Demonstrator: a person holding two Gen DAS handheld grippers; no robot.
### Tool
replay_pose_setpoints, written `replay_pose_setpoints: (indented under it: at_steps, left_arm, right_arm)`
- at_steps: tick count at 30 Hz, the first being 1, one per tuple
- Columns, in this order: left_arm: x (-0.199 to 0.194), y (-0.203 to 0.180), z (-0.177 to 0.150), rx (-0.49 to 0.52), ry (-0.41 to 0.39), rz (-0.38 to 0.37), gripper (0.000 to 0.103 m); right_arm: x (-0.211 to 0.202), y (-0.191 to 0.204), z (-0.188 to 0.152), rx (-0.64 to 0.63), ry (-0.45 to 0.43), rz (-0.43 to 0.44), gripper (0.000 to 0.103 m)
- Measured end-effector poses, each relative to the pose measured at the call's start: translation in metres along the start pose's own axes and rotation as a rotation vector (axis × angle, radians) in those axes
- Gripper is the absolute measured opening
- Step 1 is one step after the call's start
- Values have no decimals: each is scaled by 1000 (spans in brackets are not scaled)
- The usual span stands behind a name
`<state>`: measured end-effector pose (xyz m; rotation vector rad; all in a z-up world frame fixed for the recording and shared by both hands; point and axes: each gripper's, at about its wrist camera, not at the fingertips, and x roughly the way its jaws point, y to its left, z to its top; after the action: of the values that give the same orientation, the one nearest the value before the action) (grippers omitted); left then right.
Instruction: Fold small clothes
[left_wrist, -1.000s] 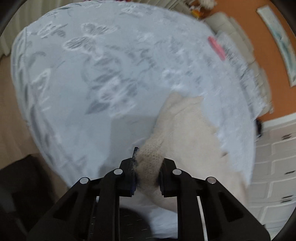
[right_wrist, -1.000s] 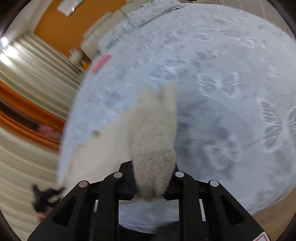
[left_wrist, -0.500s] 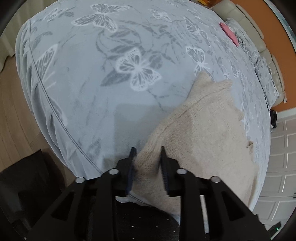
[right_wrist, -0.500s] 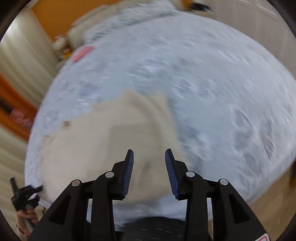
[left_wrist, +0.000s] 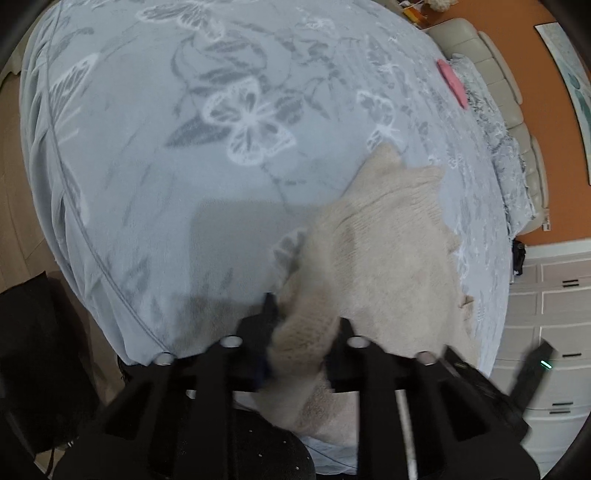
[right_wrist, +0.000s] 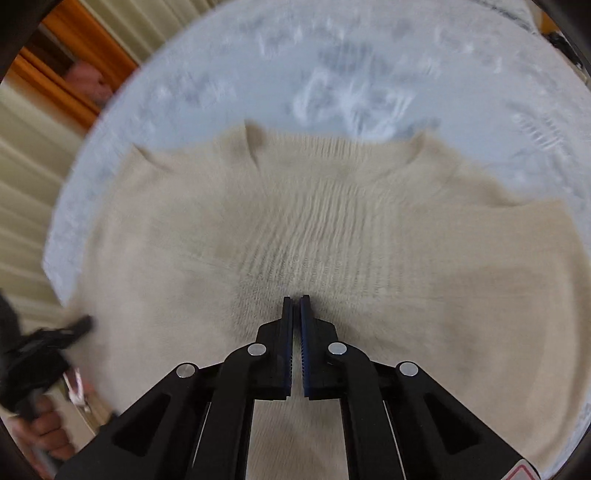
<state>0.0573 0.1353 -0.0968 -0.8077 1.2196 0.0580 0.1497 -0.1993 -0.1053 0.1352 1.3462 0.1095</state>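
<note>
Cream knitted sweater (right_wrist: 332, 229) spread on pale blue butterfly-print bedspread (left_wrist: 184, 155), left gripper (left_wrist: 301, 332) just closed, pinching the sweater's near edge, right gripper (right_wrist: 296, 306) just closed, empty, jaws together above the knit

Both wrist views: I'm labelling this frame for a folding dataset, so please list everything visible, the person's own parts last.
knit garment: one, cream, spread flat on the bedspread
bedspread: one, pale grey-blue with butterflies, covering the bed
pink item: one, far side of the bed
headboard: one, cream, padded, against the orange wall
drawers: white, right of the bed
left gripper: black, jaws just closed further, pinching the garment's near edge
right gripper: black, jaws just closed, nothing visible between them, over the garment's middle
hand: one, lower left in the right wrist view
</note>
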Motion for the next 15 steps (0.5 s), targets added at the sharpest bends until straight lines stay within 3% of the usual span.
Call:
replay_pose_setpoints:
  at_steps: [5,9,12,15]
  left_arm:
    - [-35,-50,-6,165,-54,-76,12]
    - [-61,-141,-37,412,-87,-199,12]
    - [-64,-203,-76,578,-75,-281,12]
    - [-46,-245,-123,719,-39,-304,12]
  right_arm:
    - [9,-9,10,38,16,30,0]
    - [-1,-25,7,113,6,140,0]
    - [-40,-55,-11,220,-99,238,6]
    - [-88,-100,-48,313,-215,275,10]
